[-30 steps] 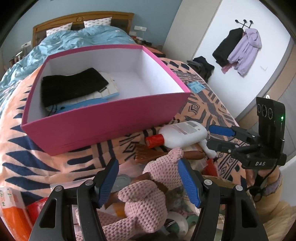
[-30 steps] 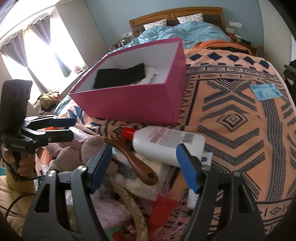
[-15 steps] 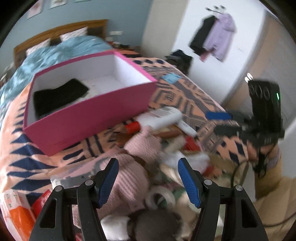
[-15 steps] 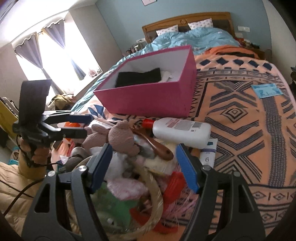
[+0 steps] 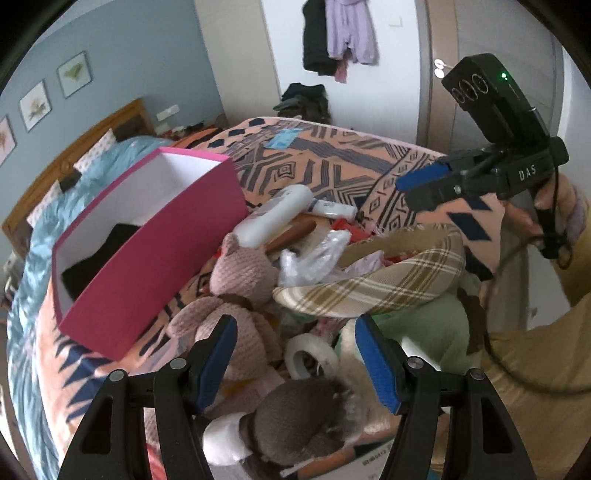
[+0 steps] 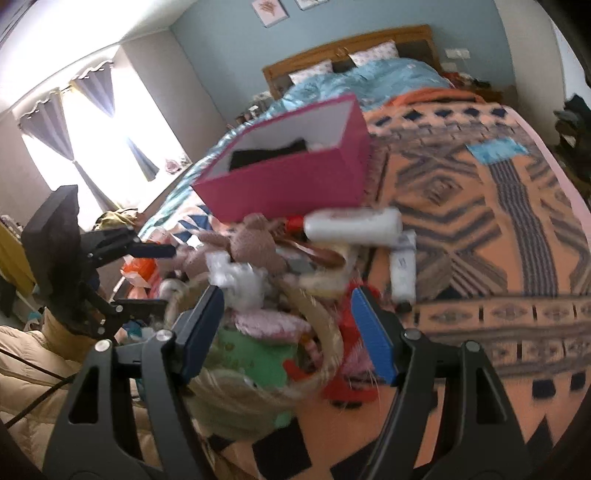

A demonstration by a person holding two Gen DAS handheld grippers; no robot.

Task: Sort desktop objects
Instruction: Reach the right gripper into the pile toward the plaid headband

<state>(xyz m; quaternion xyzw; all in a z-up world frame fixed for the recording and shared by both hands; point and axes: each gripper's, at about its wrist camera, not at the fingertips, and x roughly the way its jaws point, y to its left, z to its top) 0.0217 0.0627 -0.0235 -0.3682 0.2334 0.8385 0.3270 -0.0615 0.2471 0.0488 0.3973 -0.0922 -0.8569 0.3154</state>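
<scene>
Above clutter pile (image 5: 314, 280), left gripper (image 5: 295, 354) spread, empty

Bedroom. Blue-grey wall (image 6: 369, 22) with framed prints (image 5: 35, 105). Wooden headboard (image 6: 347, 46), bed (image 6: 480, 229) under orange patterned blanket, blue duvet (image 6: 388, 79). Bright window (image 6: 96, 136) with dark tied curtains (image 6: 61, 129). Clothes (image 5: 338, 37) hanging on white wall.
</scene>
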